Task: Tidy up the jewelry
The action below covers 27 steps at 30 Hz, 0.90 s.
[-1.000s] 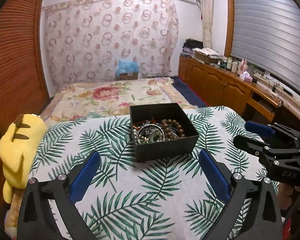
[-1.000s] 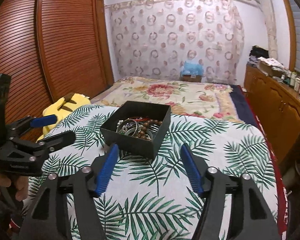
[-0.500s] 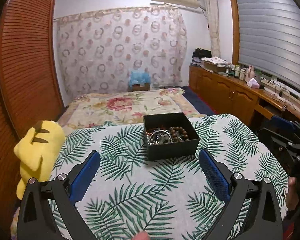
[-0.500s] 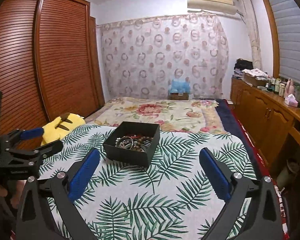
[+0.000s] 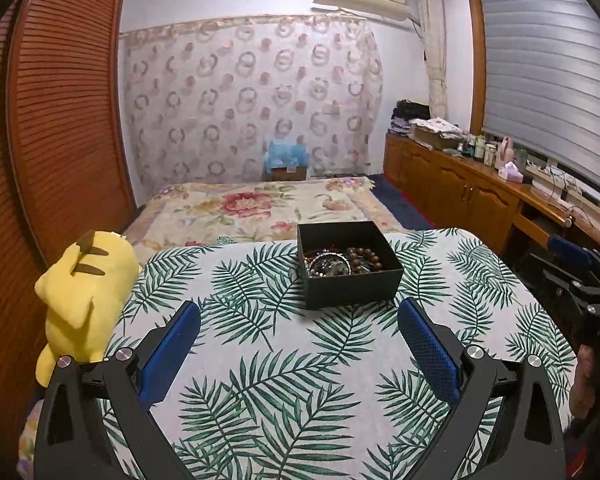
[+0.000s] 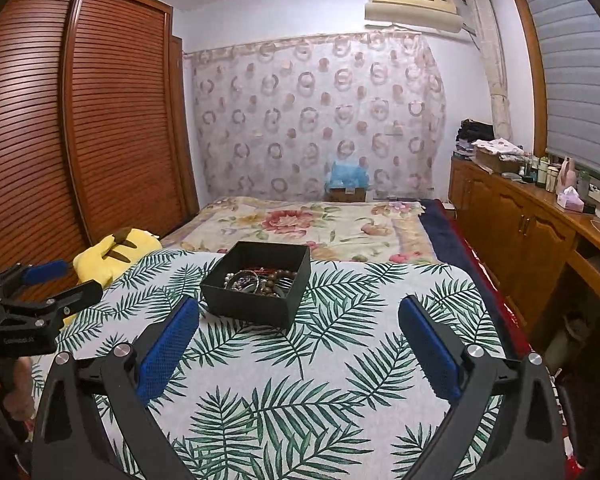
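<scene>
Tongs, left (image 5: 299, 350) and right (image 6: 299, 350), spread empty, angled down toward jewelry box (image 5: 350, 264)

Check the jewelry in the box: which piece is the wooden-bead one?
The brown bead bracelet, at the right of the black box in the left wrist view; the pieces beside it are silvery or red.

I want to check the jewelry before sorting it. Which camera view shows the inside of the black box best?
The left wrist view: the black box sits nearly square-on, with the brown bead bracelet clear inside. The right wrist view shows the box corner-on, its near wall hiding part of the tangled contents.
</scene>
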Available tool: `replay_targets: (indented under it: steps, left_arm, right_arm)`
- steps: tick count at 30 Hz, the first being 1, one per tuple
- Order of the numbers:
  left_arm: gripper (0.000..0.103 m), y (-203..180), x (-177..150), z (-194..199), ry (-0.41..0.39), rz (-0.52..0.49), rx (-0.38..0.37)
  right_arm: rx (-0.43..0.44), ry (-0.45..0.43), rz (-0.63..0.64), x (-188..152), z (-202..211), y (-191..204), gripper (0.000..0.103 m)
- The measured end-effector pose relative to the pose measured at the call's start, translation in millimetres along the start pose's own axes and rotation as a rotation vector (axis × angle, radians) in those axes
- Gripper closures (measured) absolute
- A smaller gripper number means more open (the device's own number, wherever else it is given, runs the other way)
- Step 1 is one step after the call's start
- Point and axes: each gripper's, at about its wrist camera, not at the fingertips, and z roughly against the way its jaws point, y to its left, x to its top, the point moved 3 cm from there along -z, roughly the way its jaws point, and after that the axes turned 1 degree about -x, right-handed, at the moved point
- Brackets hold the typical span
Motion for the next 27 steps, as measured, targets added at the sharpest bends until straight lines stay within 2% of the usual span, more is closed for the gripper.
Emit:
replay_targets:
  steps: [27]
  left_arm:
    - [0.008,-4.5,-0.5,4.6,-0.007,-0.004,-0.008]
  right_arm:
    - [-0.003,0.006,0.000,-3.1,0.6,0.4,0.002]
